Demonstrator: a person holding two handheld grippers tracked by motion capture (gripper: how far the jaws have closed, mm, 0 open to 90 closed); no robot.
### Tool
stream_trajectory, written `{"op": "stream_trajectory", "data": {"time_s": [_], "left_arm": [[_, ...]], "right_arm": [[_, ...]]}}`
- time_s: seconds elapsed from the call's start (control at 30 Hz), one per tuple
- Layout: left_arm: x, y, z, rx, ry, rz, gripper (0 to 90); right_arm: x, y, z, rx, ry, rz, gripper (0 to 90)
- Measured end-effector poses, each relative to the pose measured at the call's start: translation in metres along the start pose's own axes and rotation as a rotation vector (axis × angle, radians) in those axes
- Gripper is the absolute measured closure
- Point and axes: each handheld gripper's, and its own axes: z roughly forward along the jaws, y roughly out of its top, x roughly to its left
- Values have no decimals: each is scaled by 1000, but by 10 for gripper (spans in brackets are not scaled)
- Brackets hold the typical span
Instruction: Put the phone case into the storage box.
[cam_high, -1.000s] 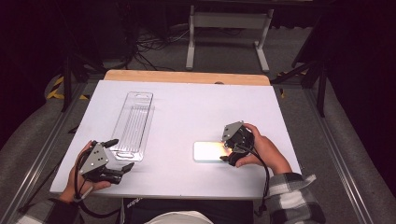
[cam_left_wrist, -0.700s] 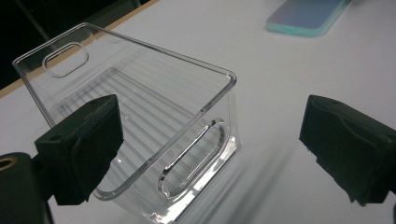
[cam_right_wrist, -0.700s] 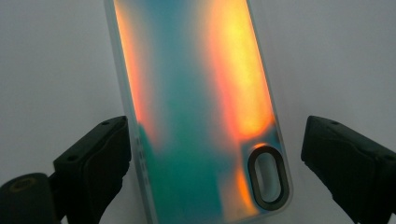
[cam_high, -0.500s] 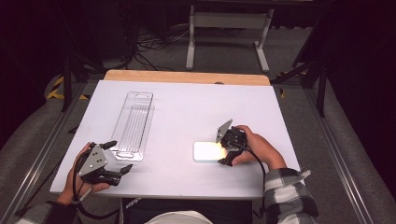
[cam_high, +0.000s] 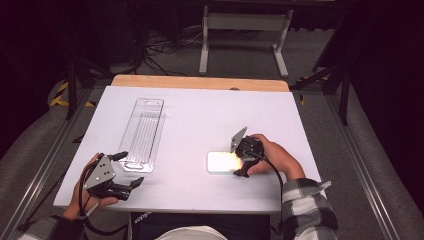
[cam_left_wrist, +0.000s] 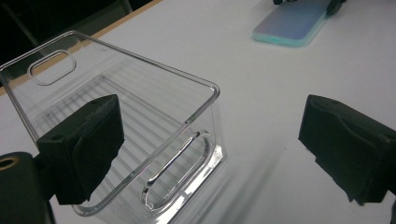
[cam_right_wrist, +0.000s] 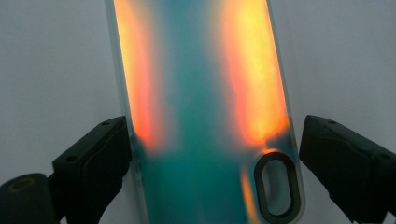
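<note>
Right gripper view reveals the phone case's (cam_right_wrist: 205, 116) oval camera cutout (cam_right_wrist: 274, 186).

White table (cam_high: 200, 115) with wooden far edge, bearing a clear plastic tray (cam_high: 143, 132) and an iridescent phone case (cam_high: 222, 162).

Plaid sleeve (cam_high: 305, 207), perhaps flannel.

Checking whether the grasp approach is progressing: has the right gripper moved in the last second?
Yes. The right gripper has dropped nearer the person's table edge, against the unmoved phone case; its open jaws now straddle the case.
</note>
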Motion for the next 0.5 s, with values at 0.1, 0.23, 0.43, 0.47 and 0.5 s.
{"op": "stream_trajectory", "data": {"time_s": [0.1,0.23,0.43,0.47,0.5], "left_arm": [[0,0,1,-1,-3,1,75],[-4,2,1,-6,-21,10,79],[-6,2,3,2,-19,27,80],[-6,2,3,-2,-17,23,80],[-6,2,3,-3,-18,23,80]], "right_arm": [[-1,-1,1,-5,6,3,91],[-2,-2,2,-6,4,28,64],[-6,-6,4,-24,28,60,45],[-6,-6,4,-23,28,60,46],[-5,-6,4,-20,28,61,51]]}}
